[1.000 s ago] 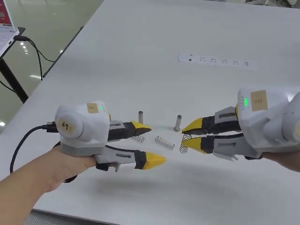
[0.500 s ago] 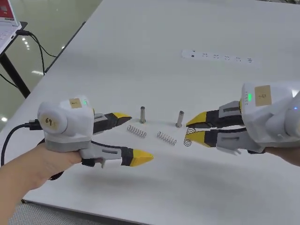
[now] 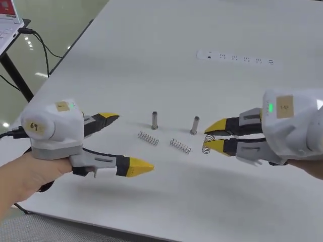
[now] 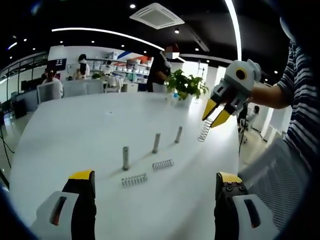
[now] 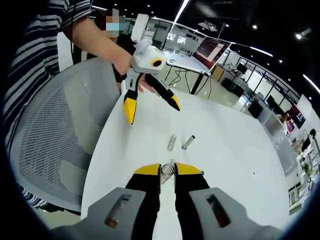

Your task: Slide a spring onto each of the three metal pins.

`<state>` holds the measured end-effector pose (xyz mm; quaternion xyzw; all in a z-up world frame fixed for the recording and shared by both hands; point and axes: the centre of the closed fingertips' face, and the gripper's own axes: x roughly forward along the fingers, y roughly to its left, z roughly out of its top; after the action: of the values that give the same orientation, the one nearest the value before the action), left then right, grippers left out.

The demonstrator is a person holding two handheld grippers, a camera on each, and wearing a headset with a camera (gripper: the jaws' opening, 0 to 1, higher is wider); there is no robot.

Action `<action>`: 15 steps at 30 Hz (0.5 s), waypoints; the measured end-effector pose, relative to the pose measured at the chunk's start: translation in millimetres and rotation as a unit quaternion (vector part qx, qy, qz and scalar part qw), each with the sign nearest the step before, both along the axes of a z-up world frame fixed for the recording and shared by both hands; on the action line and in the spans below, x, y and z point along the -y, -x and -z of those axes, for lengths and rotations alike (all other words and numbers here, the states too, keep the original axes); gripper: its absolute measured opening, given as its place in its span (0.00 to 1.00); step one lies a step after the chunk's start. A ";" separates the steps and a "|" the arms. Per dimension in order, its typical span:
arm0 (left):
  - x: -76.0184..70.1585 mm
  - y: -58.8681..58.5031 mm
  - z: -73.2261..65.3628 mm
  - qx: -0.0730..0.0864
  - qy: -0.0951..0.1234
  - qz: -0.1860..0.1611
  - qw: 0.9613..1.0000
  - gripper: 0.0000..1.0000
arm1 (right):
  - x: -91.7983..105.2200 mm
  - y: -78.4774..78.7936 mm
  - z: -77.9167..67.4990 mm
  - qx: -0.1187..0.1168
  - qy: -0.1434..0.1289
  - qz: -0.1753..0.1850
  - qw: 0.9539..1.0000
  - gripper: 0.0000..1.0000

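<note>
Upright pins [image 3: 155, 120], loose springs [image 3: 148, 138] interrupt seemingly open table [image 3: 151, 60].

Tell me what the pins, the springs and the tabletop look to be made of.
Pins: grey, dull sheen, solid cylinders, likely steel or similar metal.
Springs: thin shiny coiled wire, probably steel; one spring is held in the right gripper.
Tabletop: smooth matte white, soft sheen, perhaps laminate or painted board; cannot tell which.

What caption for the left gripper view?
Left gripper faces three upright grey metal pins, two loose coiled springs; right gripper holds third spring.
</note>
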<state>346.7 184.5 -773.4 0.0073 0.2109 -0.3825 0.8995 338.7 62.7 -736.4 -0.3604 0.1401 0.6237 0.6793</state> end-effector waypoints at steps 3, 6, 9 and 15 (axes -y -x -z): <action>-3.0 -0.6 0.5 -0.002 0.000 -0.006 1.000 0.98 | 3.9 -3.4 2.1 0.000 0.001 0.008 1.000 0.07; -4.1 -0.9 0.1 -0.002 0.002 -0.009 1.000 0.98 | 7.1 -7.2 2.6 0.001 0.000 0.016 1.000 0.07; -5.0 -1.1 -0.1 -0.005 0.008 -0.013 1.000 0.98 | 11.8 -12.0 3.9 0.002 0.002 0.027 1.000 0.07; -8.7 -0.7 1.7 -0.006 0.005 -0.017 1.000 0.98 | 25.4 -24.0 5.1 -0.002 -0.004 0.060 0.998 0.07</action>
<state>347.3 193.3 -775.1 -0.0027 0.2142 -0.3680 0.9048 362.7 37.3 -741.5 -0.3472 0.1601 0.5835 0.7165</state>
